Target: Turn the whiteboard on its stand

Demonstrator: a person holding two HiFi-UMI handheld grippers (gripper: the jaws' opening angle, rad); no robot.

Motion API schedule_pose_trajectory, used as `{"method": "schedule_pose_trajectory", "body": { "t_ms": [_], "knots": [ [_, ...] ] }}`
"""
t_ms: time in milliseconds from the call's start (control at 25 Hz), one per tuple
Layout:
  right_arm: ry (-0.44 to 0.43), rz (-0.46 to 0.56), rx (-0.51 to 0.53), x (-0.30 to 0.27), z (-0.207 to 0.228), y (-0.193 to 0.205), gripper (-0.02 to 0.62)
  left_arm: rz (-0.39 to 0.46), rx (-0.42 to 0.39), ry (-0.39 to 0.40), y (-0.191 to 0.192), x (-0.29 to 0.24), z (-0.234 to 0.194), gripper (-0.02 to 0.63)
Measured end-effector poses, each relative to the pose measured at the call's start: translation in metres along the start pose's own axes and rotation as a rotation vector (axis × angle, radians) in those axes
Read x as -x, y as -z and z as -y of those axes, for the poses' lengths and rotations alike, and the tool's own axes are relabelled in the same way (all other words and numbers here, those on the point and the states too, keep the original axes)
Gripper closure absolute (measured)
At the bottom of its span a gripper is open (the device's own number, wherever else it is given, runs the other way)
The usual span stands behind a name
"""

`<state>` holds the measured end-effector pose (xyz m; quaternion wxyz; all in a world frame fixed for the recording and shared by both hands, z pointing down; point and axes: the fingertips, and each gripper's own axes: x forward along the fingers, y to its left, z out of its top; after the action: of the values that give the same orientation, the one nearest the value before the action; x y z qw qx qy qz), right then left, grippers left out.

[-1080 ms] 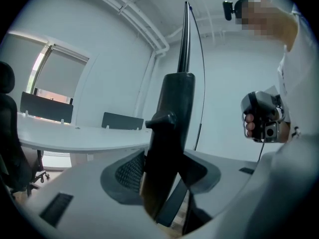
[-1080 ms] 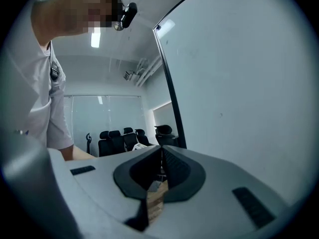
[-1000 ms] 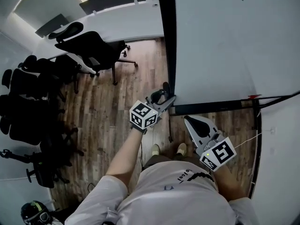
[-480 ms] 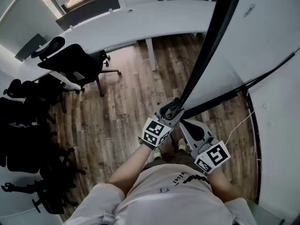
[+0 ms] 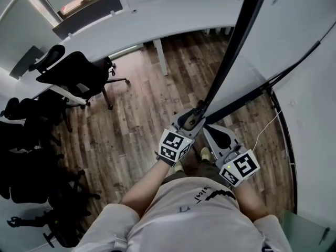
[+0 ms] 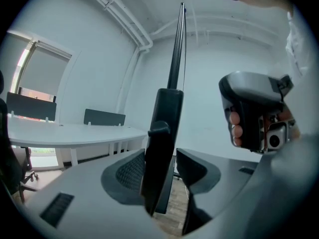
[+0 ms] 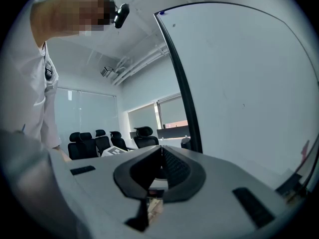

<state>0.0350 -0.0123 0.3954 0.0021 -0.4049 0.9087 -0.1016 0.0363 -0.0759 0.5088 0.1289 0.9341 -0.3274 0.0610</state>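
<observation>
Office chairs (image 5: 73,75) are noted well left of the whiteboard (image 5: 273,30). A white face and black frame are seen, swung edge-on. Its lower frame edge is clamped by the left gripper (image 5: 193,118). Just right of it, the right gripper (image 5: 211,132) is held closed and empty.

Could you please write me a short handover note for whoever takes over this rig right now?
Left gripper: shut on the black frame edge of the large white whiteboard, low down on that edge.
Right gripper: shut and empty, held close beside the left one.
Things: the whiteboard stands upright over the wooden floor, nearly edge-on in the head view. A black office chair and a curved white desk lie beyond it.
Done: the board has swung round since a second ago.
Left: carry the turn on to the wanted facing, then release. How much remains I cannot tell.
</observation>
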Motion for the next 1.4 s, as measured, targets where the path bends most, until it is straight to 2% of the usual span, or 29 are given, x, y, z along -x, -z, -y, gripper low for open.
{"method": "schedule_pose_trajectory", "body": {
  "t_ms": [160,320,440,840,1400],
  "knots": [
    [0.037,-0.003,-0.002,0.003,-0.001,0.004,0.581,0.004,0.008,0.019,-0.003,0.018,0.010,0.418],
    [0.074,-0.014,0.005,0.007,0.000,0.009,0.581,0.035,0.030,0.046,-0.017,0.037,0.024,0.491],
    [0.096,-0.022,0.000,0.007,0.002,0.012,0.581,0.064,0.039,0.059,-0.031,0.046,0.029,0.509],
    [0.111,-0.023,-0.019,0.004,-0.003,0.010,0.581,0.088,0.062,0.012,-0.064,0.069,0.035,0.591],
    [0.120,-0.039,-0.005,-0.001,-0.003,0.014,0.581,0.099,0.073,0.007,-0.070,0.072,0.036,0.594]
  ]
}}
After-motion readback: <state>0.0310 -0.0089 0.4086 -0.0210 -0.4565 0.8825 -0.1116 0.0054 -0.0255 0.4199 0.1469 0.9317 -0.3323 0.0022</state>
